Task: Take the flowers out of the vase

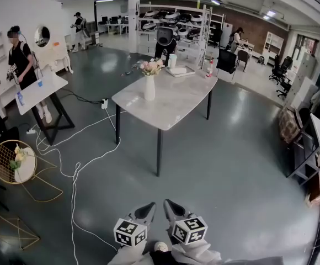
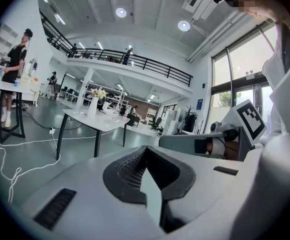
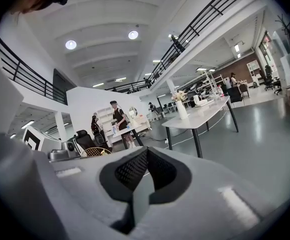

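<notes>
A white vase (image 1: pixel 149 87) with pale pink flowers (image 1: pixel 152 67) stands near the left end of a white table (image 1: pixel 174 106), far ahead of me across the floor. My left gripper (image 1: pixel 145 211) and right gripper (image 1: pixel 174 208) are side by side at the bottom of the head view, both shut and empty. In the left gripper view the left gripper (image 2: pixel 146 151) has its jaws together, and the vase (image 2: pixel 92 106) is small in the distance at left. The right gripper (image 3: pixel 147 154) is shut too, with the vase (image 3: pixel 182 110) and flowers (image 3: pixel 179 96) far off at right.
White cables (image 1: pixel 74 173) trail over the grey floor between me and the table. A gold wire stand (image 1: pixel 14 162) sits at left. A person (image 1: pixel 21 65) stands by a white side table (image 1: pixel 38 90). A tray (image 1: pixel 181 70) and a bottle (image 1: pixel 209 68) are at the table's far end.
</notes>
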`<state>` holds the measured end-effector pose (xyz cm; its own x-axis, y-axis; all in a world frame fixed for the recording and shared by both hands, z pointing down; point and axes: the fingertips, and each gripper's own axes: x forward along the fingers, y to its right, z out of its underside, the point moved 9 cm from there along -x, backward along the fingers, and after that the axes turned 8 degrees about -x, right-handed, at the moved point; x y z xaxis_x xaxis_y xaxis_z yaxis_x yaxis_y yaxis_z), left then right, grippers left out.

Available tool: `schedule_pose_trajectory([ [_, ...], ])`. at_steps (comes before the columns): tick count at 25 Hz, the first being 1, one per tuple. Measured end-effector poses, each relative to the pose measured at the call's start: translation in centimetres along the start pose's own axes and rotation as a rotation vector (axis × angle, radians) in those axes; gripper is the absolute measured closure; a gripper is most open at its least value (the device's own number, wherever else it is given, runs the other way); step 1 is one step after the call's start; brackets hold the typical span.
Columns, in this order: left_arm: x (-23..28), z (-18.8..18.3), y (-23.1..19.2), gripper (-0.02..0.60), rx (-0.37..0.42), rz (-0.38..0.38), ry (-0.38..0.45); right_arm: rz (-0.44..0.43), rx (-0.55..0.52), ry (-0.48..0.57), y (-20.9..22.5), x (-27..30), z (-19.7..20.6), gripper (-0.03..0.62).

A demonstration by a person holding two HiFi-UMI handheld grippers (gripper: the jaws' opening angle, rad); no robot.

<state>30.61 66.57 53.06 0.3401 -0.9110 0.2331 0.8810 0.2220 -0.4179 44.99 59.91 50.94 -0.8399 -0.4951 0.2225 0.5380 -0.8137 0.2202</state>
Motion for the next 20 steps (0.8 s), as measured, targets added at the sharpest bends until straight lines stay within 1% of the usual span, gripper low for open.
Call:
schedule_pose_trajectory([
  [9,4.7,-0.6,-1.5,0.580,-0.002,-0.020,0.005,-0.012,0.007,0.000,4.6,3.0,-0.5,0.594],
  [14,5.4,-1.0,-1.5,0.580,0.006,-0.024,0.008,-0.019,0.009,0.000,5.2,3.3,-0.8,0.595],
  [20,5.7,-0.8,-1.9,0.580,-0.010,-0.025,-0.006,-0.015,0.025,-0.011,5.6,3.6,-0.4,0.594],
])
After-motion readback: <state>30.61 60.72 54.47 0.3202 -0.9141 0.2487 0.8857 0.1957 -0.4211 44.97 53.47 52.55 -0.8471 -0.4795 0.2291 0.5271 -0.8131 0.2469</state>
